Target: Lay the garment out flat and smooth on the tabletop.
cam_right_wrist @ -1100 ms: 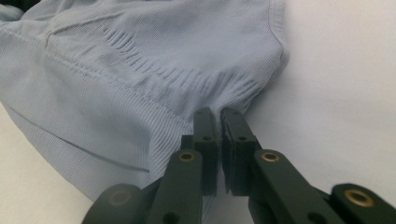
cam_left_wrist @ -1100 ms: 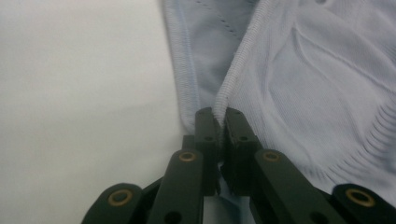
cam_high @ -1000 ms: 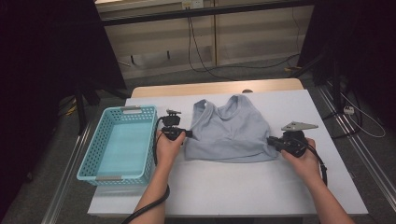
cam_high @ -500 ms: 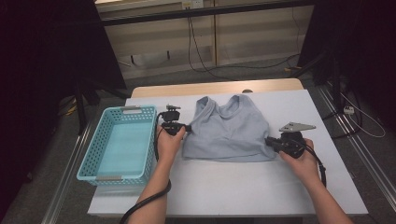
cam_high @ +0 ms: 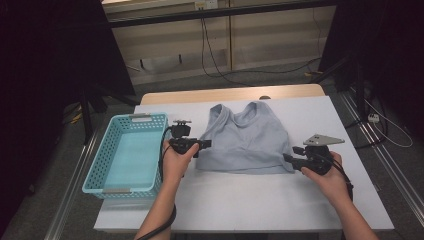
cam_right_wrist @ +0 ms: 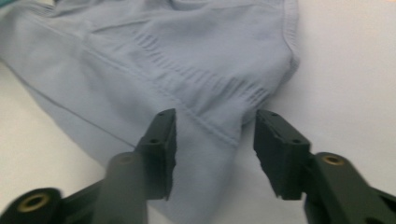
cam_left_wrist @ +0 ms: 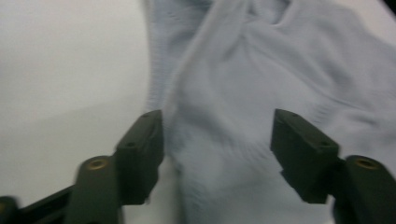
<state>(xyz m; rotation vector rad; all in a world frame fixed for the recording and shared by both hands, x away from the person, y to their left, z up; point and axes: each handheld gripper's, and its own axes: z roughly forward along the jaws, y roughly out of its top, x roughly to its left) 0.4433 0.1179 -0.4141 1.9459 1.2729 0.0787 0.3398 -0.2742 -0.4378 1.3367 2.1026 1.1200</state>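
Low in the frame, two hands hold the claws. Right claw [cam_high: 286,157] and left claw [cam_high: 207,143] have just been opening; both stand wide, cloth between the jaws unpinched. Top [cam_high: 245,135] lies flat at desk [cam_high: 240,200] centre, basket [cam_high: 107,185] left.

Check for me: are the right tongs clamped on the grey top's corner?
Apart. In the right gripper view, the right tongs have just opened; the grey top lies between the jaws with a gap beside each pad.
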